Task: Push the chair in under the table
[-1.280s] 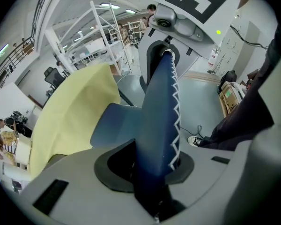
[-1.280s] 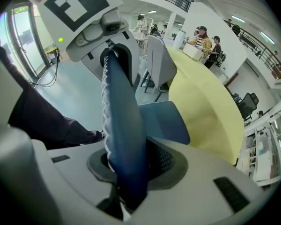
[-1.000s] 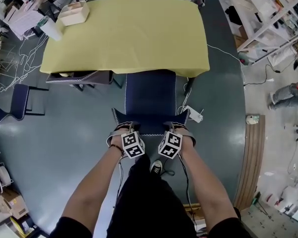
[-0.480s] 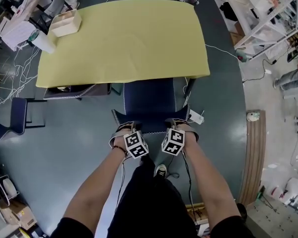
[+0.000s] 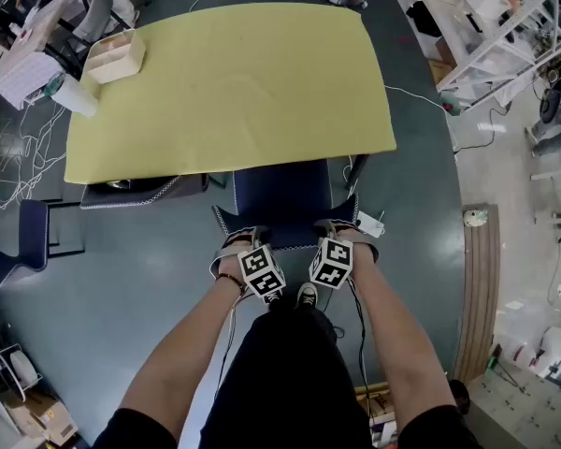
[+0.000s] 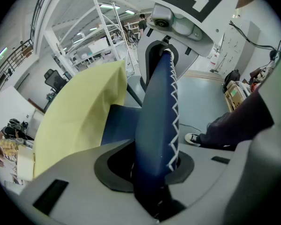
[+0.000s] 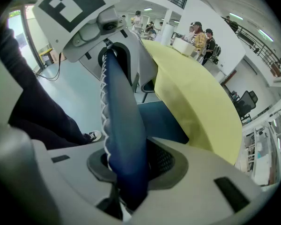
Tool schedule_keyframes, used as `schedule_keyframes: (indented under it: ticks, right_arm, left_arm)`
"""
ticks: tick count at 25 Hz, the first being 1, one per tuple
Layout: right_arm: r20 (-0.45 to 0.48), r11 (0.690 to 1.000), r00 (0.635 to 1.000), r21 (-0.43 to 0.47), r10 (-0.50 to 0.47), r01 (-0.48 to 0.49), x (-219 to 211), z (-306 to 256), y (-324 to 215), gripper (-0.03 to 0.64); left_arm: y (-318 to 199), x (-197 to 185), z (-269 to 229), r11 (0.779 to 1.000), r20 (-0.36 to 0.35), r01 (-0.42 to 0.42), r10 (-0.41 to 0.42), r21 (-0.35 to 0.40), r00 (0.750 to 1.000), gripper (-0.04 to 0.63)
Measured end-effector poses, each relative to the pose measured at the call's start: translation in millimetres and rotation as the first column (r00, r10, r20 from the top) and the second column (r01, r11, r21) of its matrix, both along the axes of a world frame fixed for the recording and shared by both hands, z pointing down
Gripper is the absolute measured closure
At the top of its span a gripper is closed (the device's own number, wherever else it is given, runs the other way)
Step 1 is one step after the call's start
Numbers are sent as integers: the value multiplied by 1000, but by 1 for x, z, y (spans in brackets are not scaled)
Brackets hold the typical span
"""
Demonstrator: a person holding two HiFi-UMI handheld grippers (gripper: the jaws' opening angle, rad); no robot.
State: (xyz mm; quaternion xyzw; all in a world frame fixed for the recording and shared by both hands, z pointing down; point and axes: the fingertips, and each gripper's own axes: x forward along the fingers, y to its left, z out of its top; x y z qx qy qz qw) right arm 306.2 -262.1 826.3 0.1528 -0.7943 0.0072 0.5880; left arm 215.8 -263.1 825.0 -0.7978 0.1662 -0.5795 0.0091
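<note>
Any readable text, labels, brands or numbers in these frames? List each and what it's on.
No readable text in any view.
Cubes on the left tongs and right tongs: black-and-white square marker patterns only, no letters or numbers.
Sneaker: the mark on its side is too small to read.

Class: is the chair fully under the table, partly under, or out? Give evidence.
Partly under. The table hides the front of the chair; the rest of its seat and the backrest stand clear.
</note>
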Motion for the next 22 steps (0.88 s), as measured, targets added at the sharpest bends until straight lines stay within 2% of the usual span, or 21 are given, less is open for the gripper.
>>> schedule_keyframes:
  ticks: [4, 9, 22]
  right_arm:
    - [-9, 1000, 1000, 8, -2, 2, 3, 1, -12, 500]
    - [-11, 1000, 1000, 16, -10, 10, 8, 2, -30, 500]
    - [-9, 1000, 1000, 11, -26, 26, 9, 5, -82, 502]
  left_arm:
    - [-13, 0, -2, 1000, 17, 6, -7, 19, 1000, 485]
    - [-27, 8, -2, 1000, 0, 13, -13, 10, 1000, 485]
    - [-80, 10, -2, 1000, 9, 10, -10, 15, 1000, 485]
